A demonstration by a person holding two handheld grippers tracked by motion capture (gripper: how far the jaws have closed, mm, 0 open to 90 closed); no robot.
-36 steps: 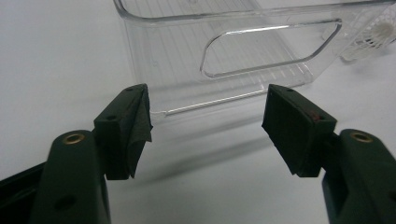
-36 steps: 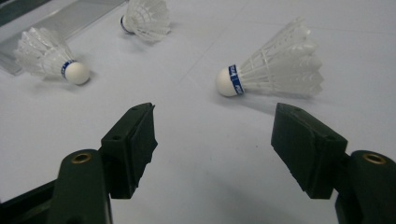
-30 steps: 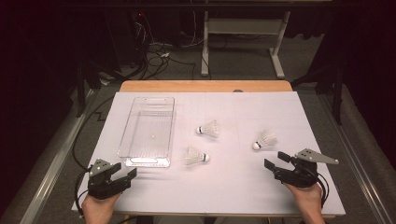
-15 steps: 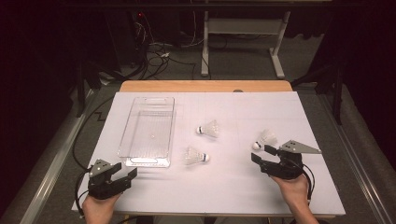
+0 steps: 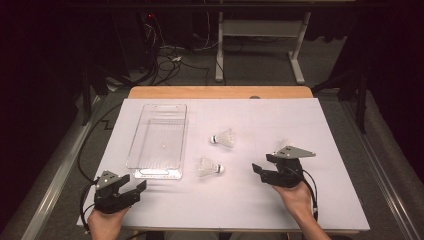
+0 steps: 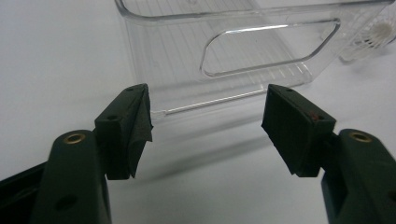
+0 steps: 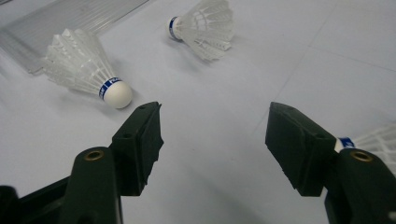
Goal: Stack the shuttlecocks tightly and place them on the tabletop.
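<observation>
Three white shuttlecocks lie on the white sheet. One shuttlecock point(image 5: 209, 168) point(image 7: 84, 70) lies beside the near end of the clear plastic tray point(image 5: 155, 173) point(image 6: 163, 56). A second shuttlecock point(image 5: 222, 138) point(image 7: 205, 25) lies farther back. The third shuttlecock point(image 5: 283, 144) point(image 7: 373, 140) peeks out just behind my right gripper point(image 5: 262, 165) point(image 7: 215, 126). That gripper is open and points left at the nearest shuttlecock; its jaws have just been closing a little with nothing between them. My left gripper point(image 5: 132, 182) point(image 6: 205, 116) is open and empty, facing the tray's handle end.
The white sheet point(image 5: 325, 130) covers most of the wooden table point(image 5: 220, 92), and the tray holds nothing. Dark floor, cables and a desk frame point(image 5: 260, 45) lie beyond the far edge. A shuttlecock point(image 6: 373, 37) shows through the tray's right corner.
My right gripper has slid left across the sheet, past the rightmost shuttlecock, toward the one near the tray. The left gripper and all three shuttlecocks have stayed put.
</observation>
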